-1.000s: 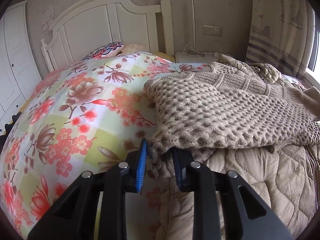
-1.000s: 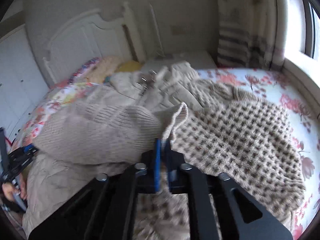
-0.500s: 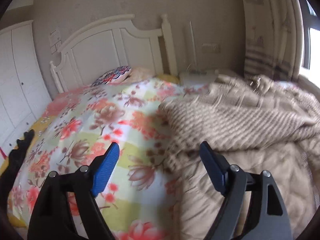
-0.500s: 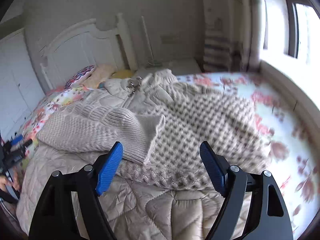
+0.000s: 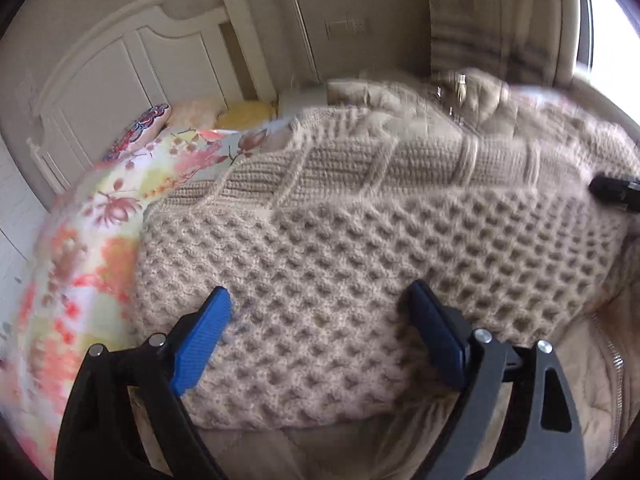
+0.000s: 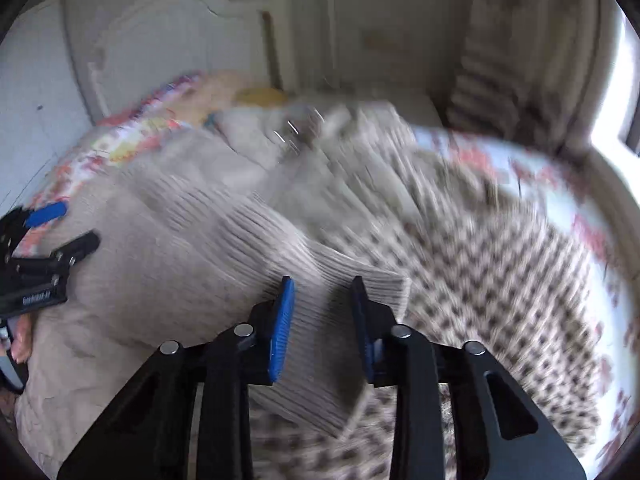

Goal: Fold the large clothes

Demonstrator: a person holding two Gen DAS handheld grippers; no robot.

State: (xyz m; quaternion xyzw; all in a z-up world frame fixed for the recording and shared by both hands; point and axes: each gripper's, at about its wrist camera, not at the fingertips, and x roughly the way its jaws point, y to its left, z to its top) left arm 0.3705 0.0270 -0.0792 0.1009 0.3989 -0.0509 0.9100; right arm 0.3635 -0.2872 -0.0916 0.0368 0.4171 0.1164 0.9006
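Observation:
A beige chunky knit sweater (image 5: pixel 360 248) lies spread on the bed, over a beige quilted jacket (image 5: pixel 576 364). My left gripper (image 5: pixel 320 320) is open wide, its jaws straddling the sweater's waffle-knit body just above it. In the right wrist view my right gripper (image 6: pixel 322 304) is partly open, with the ribbed sleeve cuff (image 6: pixel 344 288) lying between its jaws. The right view is blurred. The left gripper also shows at the left edge of the right wrist view (image 6: pixel 60 228). The right gripper's tip shows at the right edge of the left wrist view (image 5: pixel 614 192).
A floral bedsheet (image 5: pixel 80 248) covers the bed. A white headboard (image 5: pixel 132 68) and pillows (image 5: pixel 148 124) are at the far end. A striped curtain (image 5: pixel 480 40) and a bright window stand at the right. A white nightstand (image 5: pixel 304 98) is behind the bed.
Both grippers let go of the sweater a second ago and opened wide. Since then the left moved over the sweater body, and the right narrowed around the sleeve cuff.

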